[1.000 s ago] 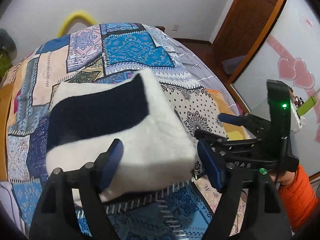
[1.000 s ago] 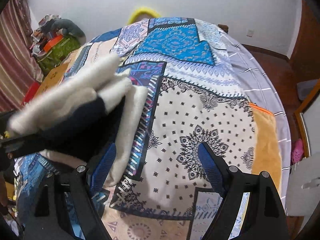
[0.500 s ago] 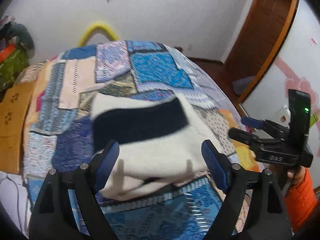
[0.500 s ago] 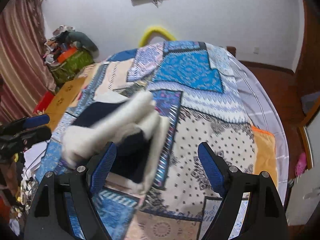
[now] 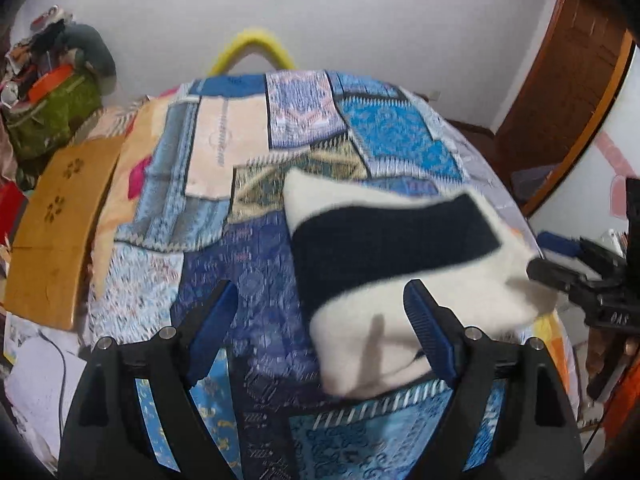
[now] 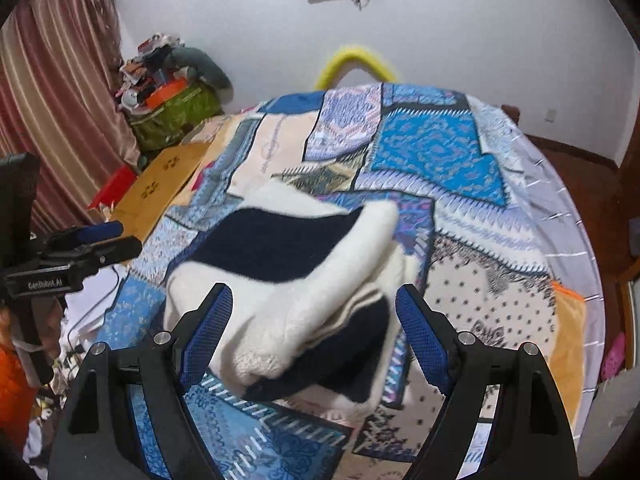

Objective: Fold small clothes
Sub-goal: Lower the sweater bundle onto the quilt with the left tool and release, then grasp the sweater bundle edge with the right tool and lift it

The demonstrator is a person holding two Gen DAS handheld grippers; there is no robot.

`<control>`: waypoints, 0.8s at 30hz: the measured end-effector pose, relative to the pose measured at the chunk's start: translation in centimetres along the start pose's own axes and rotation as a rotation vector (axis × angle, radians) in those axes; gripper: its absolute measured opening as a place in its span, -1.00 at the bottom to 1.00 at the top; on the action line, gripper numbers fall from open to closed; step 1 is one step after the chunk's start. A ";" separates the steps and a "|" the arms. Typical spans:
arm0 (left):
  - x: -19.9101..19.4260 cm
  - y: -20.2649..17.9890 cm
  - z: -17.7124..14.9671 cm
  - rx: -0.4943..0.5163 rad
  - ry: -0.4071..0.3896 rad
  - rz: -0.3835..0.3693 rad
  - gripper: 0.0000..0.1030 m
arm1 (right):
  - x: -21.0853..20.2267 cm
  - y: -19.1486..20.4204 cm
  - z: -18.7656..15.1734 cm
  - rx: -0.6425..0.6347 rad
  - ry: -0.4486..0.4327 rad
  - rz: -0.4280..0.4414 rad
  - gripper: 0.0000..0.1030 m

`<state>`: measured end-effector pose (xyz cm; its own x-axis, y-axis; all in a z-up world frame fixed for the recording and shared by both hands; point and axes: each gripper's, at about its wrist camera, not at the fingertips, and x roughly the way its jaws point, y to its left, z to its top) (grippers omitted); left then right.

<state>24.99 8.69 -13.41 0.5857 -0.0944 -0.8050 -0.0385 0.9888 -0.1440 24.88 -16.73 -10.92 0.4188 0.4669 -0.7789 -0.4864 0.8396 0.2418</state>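
A folded white sweater [image 5: 400, 272] with a broad dark navy band lies on the bed [image 5: 224, 168], which is covered with a patchwork bedspread in blue, beige and orange. It sits toward the near edge of the bed, closer to the right side than to the left. Its layers are stacked on each other, and one white sleeve lies across the top (the frames are a little blurred here).

The left tongs [image 5: 326, 330] have just been opening; now they stand wide, and their right pad is in front of the sweater without pressing it. The right tongs [image 6: 312, 332] are also spread wide above the near end of the sweater, with nothing gripped between the blue pads.

An orange sleeve [image 6: 16, 392] shows at the left edge of the right wrist view.
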 end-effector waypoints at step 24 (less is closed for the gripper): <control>4.8 0.9 -6.1 0.060 0.111 0.068 0.74 | 2.7 -1.4 -4.7 -0.015 0.132 -0.057 0.57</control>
<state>22.86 8.43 -20.91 0.4904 -0.0353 -0.8708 -0.0245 0.9982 -0.0543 23.10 -17.97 -16.13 0.3421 0.3776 -0.8605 -0.4762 0.8591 0.1877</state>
